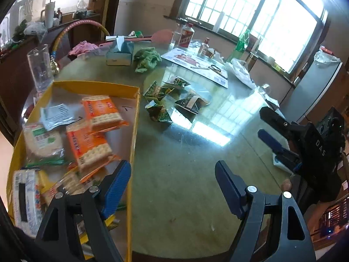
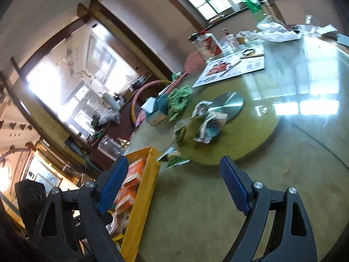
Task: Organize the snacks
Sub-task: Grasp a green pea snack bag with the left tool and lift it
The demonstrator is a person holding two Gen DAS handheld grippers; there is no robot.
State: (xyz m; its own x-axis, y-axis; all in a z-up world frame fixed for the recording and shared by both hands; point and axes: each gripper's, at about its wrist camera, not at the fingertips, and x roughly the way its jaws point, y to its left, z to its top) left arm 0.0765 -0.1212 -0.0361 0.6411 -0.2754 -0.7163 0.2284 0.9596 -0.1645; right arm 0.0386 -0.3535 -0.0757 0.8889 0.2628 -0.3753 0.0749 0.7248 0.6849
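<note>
Both claws released: left gripper [image 1: 173, 187] low centre, empty; right gripper [image 2: 174, 185] too. Crackers [image 1: 101, 111] in yellow tray [image 1: 134, 131] at left; green packets [image 1: 172, 98], blurry, mid-frame on table [image 1: 185, 185].

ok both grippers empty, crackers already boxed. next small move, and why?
Probably reach the left gripper forward to the nearest green triangular packet. Both the left gripper and the right gripper are open and hold nothing. Several green packets lie loose on the glass table, just outside the yellow box that holds the orange cracker packs.
</note>
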